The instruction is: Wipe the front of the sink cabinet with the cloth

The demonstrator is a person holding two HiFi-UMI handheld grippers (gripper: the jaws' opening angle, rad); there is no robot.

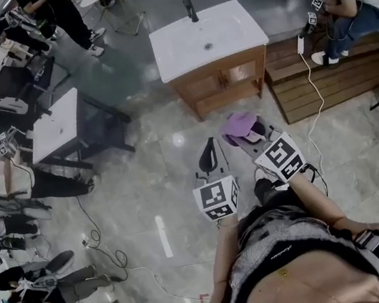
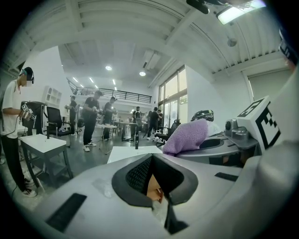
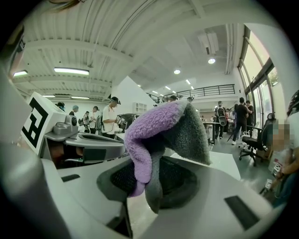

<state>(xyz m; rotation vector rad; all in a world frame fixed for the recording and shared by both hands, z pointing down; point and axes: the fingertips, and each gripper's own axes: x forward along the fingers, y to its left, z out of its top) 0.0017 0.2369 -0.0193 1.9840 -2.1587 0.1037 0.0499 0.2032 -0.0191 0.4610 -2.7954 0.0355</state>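
The head view shows two grippers at centre frame, the left gripper (image 1: 210, 150) and the right gripper (image 1: 249, 135), each carrying one marker cube, and one purple cloth (image 1: 239, 124). There are two white-topped sink units: one wooden sink cabinet (image 1: 221, 79) at upper centre with one faucet (image 1: 190, 9), and one dark-framed sink stand (image 1: 56, 126) at left. One wooden platform (image 1: 334, 80) lies at right.

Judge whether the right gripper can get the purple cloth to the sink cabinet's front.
Probably yes: only bare floor lies between the right gripper, shut on the purple cloth, and the sink cabinet front, though they are apart.
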